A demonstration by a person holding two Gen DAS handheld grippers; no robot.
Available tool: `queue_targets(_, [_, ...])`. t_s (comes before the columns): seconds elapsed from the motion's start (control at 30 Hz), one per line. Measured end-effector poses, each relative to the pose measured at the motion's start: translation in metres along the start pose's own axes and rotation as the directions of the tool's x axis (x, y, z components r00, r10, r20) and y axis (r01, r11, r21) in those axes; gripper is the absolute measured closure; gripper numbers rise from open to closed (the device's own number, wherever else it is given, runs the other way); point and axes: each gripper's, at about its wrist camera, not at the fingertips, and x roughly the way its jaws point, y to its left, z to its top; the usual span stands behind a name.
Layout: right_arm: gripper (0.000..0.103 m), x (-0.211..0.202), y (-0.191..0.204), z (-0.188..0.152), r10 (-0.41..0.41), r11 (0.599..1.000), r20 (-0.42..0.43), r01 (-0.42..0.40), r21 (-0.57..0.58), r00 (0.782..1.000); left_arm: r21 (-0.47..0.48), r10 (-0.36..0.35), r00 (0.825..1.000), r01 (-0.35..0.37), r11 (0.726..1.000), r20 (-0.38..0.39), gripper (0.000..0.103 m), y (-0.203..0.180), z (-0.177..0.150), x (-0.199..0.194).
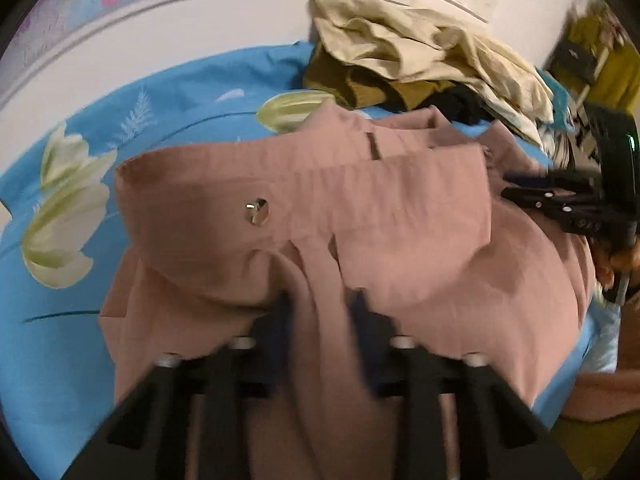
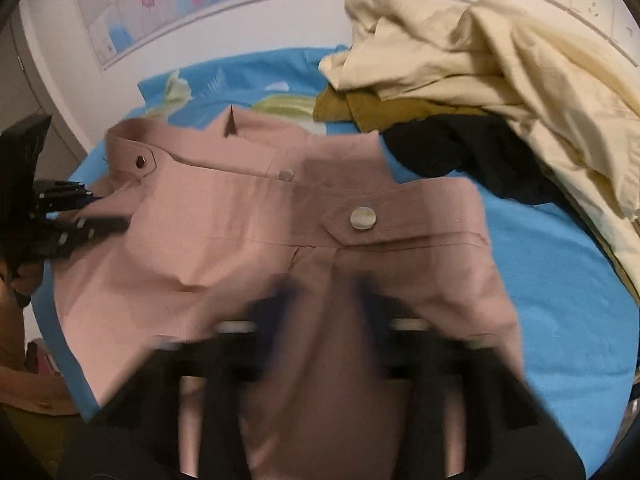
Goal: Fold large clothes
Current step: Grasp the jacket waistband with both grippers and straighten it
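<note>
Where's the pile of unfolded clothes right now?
The pile of clothes sits at the back right of the blue sheet in both views, against the wall, just behind the pink garment.

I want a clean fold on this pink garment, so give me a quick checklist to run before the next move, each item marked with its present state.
1. Left claw pinching the pink garment: ok, fabric sits between its fingers.
2. Right claw pinching it too: ok, though blurred.
3. Waistband flat: not ok, it buckles between the claws.
4. Clothes pile clear of the garment: cannot tell, its black piece lies at the edge.
5. Blue floral sheet free to the left: ok.
</note>
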Motion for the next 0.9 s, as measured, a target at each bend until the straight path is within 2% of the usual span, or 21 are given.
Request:
queue_targets(0.03, [0.100,0.000,-0.001,0.001,0.016,1.000,0.003,-0.016,0.006,1.000,-0.011,0.008,1.000,-0.008,1.000,0.007,0.098,0.003,0.003,0.001])
queue_targets(0.13, [0.100,-0.018,-0.007,0.004,0.014,0.999,0.075,-0.016,0.030,0.997,-0.041,-0.014,0.998,0.017,0.999,0.058,0.099,0.009,0.012,-0.011])
queue_targets(0.27, [0.100,-0.052,-0.025,0.019,0.014,0.993,0.215,-0.039,0.110,0.977,-0.059,-0.008,0.988,0.018,0.998,0.153,0.099,0.014,0.031,-0.030])
queue_targets(0.3, [0.100,-0.051,-0.029,0.023,0.018,0.991,0.218,-0.046,0.122,0.976,-0.056,-0.009,0.986,0.018,0.998,0.165,0.098,0.014,0.035,-0.031])
queue_targets(0.37, [0.100,-0.040,-0.034,0.028,0.003,0.989,0.194,-0.031,0.141,0.981,-0.064,0.000,0.986,0.011,0.998,0.167,0.096,0.018,0.042,-0.026])
queue_targets(0.4, [0.100,-0.028,-0.035,0.030,-0.026,0.991,0.164,0.004,0.131,0.986,-0.066,-0.001,0.989,0.011,0.998,0.151,0.093,0.021,0.046,-0.018])
queue_targets(0.47, [0.100,-0.005,-0.039,0.029,-0.055,0.989,0.106,0.040,0.140,0.993,-0.092,0.009,0.995,0.001,0.996,0.104,0.083,0.030,0.050,-0.002])
queue_targets(0.5, [0.100,0.002,-0.041,0.028,-0.046,0.988,0.088,0.032,0.150,0.995,-0.105,0.007,0.995,0.003,0.994,0.097,0.074,0.034,0.049,0.001])
queue_targets(0.6, [0.100,0.009,-0.051,0.020,-0.022,0.983,0.075,0.008,0.181,0.997,-0.129,-0.039,0.991,0.056,0.990,0.129,0.067,0.049,0.043,-0.007])
queue_targets(0.63, [0.100,0.008,-0.052,0.019,-0.017,0.982,0.076,0.002,0.187,0.997,-0.136,-0.041,0.989,0.061,0.989,0.145,0.057,0.054,0.039,-0.013])
queue_targets(0.77, [0.098,0.003,-0.050,0.016,-0.025,0.985,0.072,0.012,0.172,0.997,-0.142,-0.007,0.985,0.032,0.989,0.175,0.053,0.064,0.026,-0.029])
queue_targets(0.83, [0.096,0.007,-0.051,0.020,-0.025,0.985,0.064,0.013,0.171,0.998,-0.145,0.014,0.988,0.009,0.989,0.155,0.053,0.065,0.019,-0.028])
queue_targets(0.9, [0.089,0.004,-0.052,0.021,-0.004,0.984,0.065,-0.008,0.178,0.998,-0.127,0.049,0.991,-0.033,0.991,0.123,0.052,0.062,0.013,-0.020])
